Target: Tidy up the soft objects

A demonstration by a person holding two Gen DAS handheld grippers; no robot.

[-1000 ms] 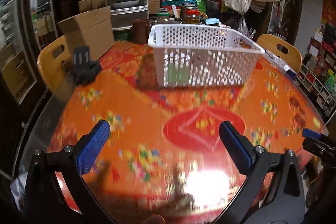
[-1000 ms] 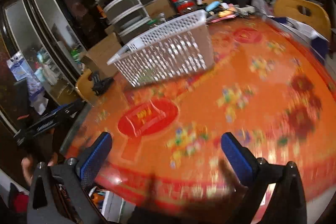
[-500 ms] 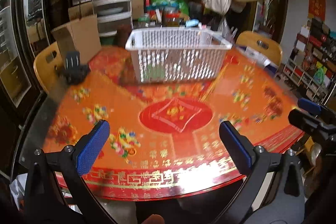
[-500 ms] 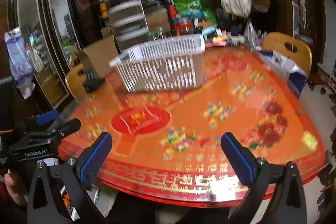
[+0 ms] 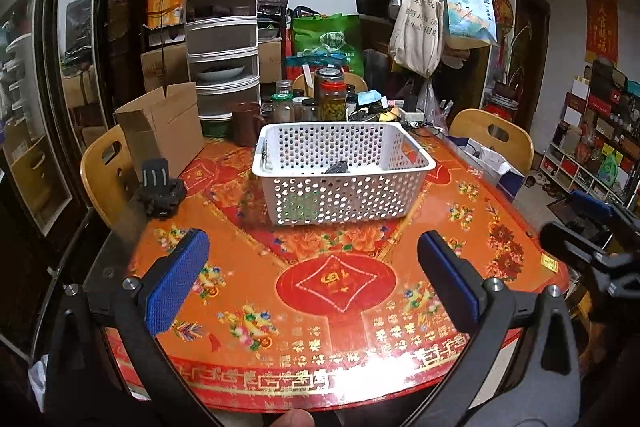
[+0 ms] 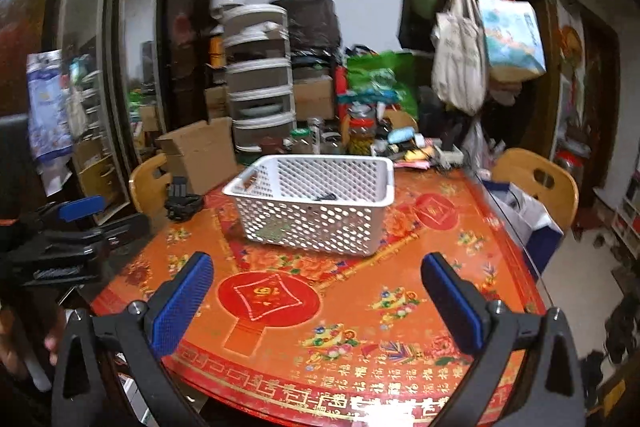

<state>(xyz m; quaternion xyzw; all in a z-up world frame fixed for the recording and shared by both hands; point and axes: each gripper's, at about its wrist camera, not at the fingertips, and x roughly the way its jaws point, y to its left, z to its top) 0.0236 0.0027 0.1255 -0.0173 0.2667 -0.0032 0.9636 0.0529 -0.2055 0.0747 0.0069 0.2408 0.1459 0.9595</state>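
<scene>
A white perforated basket (image 5: 344, 201) (image 6: 308, 223) stands on the round orange-red table (image 5: 332, 283) (image 6: 352, 307). Inside it lies a small dark item (image 5: 338, 167) (image 6: 325, 196), and a green one (image 5: 298, 201) shows through the holes. My left gripper (image 5: 312, 279) hangs open above the table's near edge, well short of the basket, with nothing between its blue pads. My right gripper (image 6: 316, 297) is open and empty too, held back over the near rim. Each gripper shows at the edge of the other's view.
A black gadget (image 5: 160, 189) sits at the table's left edge beside a cardboard box (image 5: 160, 127). Jars and clutter (image 5: 320, 101) crowd the far side. Wooden chairs (image 5: 494, 141) (image 5: 106, 167) flank the table; bags hang on a coat stand (image 5: 428, 23).
Both grippers have pulled back and risen away from the basket, so the whole table front now shows. Both stayed open and empty.
</scene>
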